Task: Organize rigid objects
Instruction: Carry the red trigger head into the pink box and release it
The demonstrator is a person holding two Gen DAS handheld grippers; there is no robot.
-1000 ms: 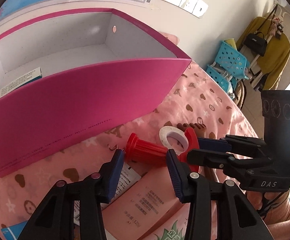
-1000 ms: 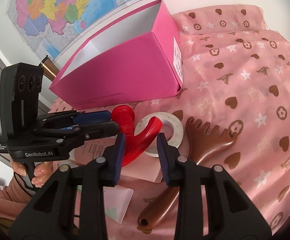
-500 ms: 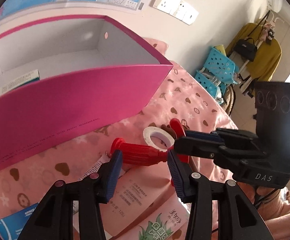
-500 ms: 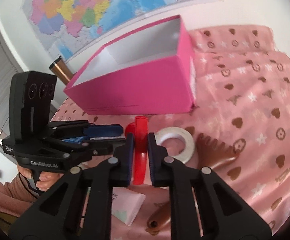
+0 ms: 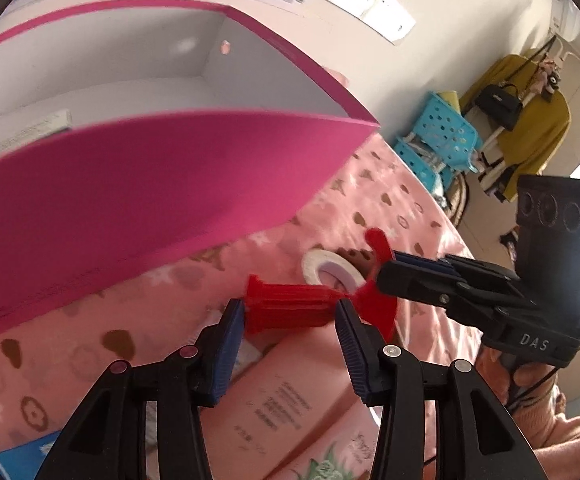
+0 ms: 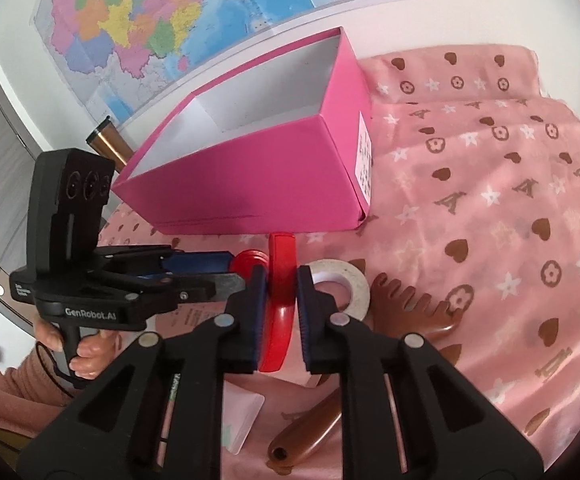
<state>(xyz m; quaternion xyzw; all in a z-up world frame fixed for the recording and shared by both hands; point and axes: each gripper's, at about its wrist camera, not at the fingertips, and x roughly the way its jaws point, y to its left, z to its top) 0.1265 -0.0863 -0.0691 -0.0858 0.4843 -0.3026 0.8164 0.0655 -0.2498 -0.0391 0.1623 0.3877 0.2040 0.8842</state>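
Observation:
A red plastic tool with a ribbed handle and a curved head is held just above the pink cloth. My right gripper is shut on its curved head; it also shows in the left wrist view. My left gripper is open, its jaws on either side of the ribbed handle without closing; it shows in the right wrist view too. A large open pink box stands just behind, with a white-and-blue carton inside.
A white tape roll and a brown wooden scratcher lie on the cloth beside the tool. Pink packets lie under my left gripper. A blue crate and a coat rack stand beyond the table edge.
My right gripper has closed on the red tool's head and lifted it slightly. The left gripper has moved in around the handle, still open.

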